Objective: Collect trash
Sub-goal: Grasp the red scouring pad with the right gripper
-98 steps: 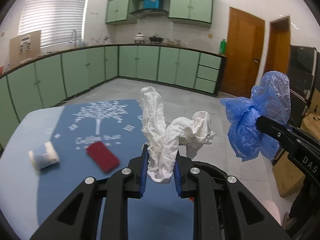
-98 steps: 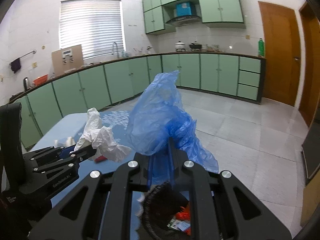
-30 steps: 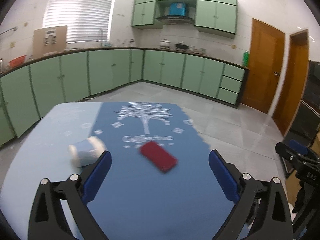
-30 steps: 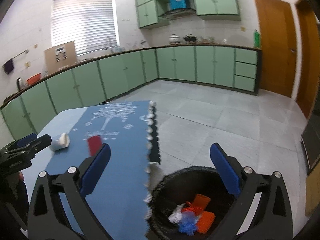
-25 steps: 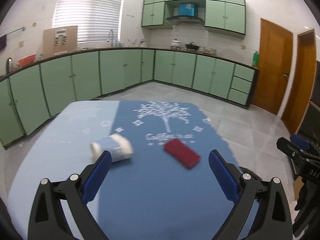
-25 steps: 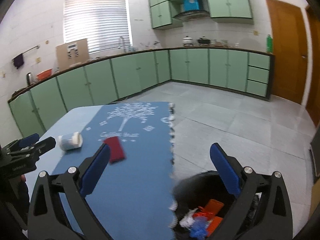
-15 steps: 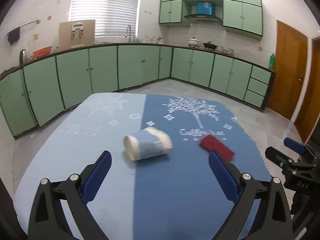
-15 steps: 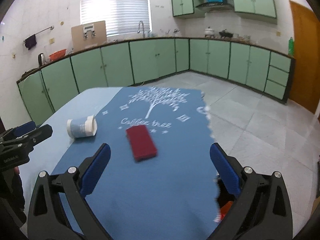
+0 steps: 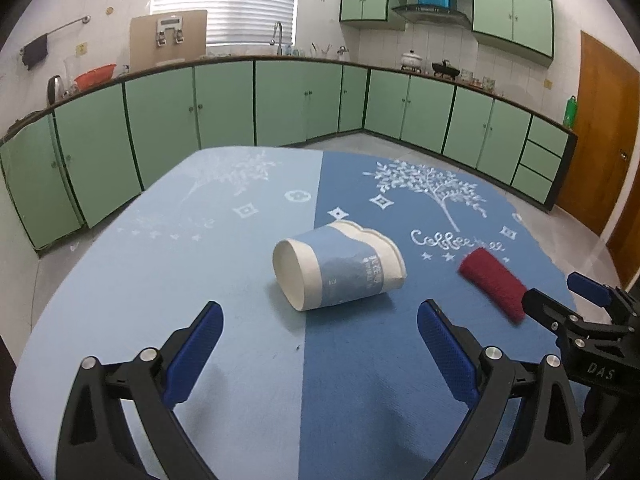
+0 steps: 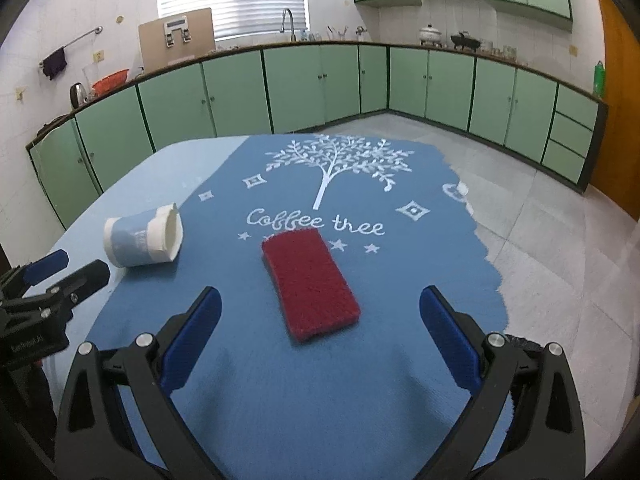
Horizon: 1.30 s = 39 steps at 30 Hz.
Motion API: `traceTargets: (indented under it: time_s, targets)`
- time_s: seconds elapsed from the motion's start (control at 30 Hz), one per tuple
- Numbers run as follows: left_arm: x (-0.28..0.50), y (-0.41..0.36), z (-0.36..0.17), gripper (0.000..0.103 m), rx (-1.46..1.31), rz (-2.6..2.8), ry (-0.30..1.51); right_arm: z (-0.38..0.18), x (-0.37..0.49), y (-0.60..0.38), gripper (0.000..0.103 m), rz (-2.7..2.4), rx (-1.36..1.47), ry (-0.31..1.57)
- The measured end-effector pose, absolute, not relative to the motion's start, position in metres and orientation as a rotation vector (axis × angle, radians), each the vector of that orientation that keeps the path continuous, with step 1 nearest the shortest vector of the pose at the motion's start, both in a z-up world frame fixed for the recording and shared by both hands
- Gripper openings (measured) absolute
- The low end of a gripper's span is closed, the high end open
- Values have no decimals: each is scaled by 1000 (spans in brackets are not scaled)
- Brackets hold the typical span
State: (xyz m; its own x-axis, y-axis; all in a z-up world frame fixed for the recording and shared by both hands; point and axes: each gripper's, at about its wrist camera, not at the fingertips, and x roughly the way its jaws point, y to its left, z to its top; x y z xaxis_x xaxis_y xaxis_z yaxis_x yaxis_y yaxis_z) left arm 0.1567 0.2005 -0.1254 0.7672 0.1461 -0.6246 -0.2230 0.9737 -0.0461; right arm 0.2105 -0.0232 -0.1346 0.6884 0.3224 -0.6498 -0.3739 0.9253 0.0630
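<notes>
Tablecloth (image 9: 248, 360) bears paper cup (image 9: 338, 266) ahead of spread left tool (image 9: 320, 352).

Both views are evenly bright. Daylight glows through the blinds (image 9: 224, 0), nearly blown out. Shadows on the tabletop (image 10: 280, 400) are soft and faint. Fisheye bending curves the cabinets (image 9: 160, 120) and darkens the corners. The red pad (image 9: 492, 284) looks slightly blurred in the left view.

We're in a home kitchen: green cabinets (image 9: 224, 104) running along the walls, a sink tap (image 9: 276, 34) under the blinds (image 9: 224, 0), pots (image 9: 412, 59) on the counter beneath a range hood (image 9: 432, 12), tiled floor (image 10: 540, 216).
</notes>
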Motion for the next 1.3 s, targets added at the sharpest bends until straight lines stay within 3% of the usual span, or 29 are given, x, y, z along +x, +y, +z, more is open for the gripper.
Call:
traceTargets:
  time_s: [0.23, 0.33, 0.63, 0.8, 0.97, 1.2, 1.3]
  targets:
    - [171, 208, -137, 96, -126, 201, 712, -144, 229, -16, 94, 389, -98, 782]
    - [176, 211, -138, 96, -124, 216, 719, -149, 234, -11, 83, 393, -124, 814]
    - [181, 216, -142, 93, -137, 214, 752, -159, 242, -5, 73, 381, -156, 882]
    - [183, 217, -144, 80, -158, 199, 769, -158, 242, -6, 49, 377, -150, 872]
    - [185, 206, -147, 55, -181, 136, 791, -156, 239, -9, 48, 376, -142, 861]
    - [182, 183, -143, 56, -160, 82, 777, -154, 239, -20, 48, 371, -94, 857]
    - [178, 190, -141, 63, -177, 106, 773, -154, 239, -25, 48, 367, -70, 858]
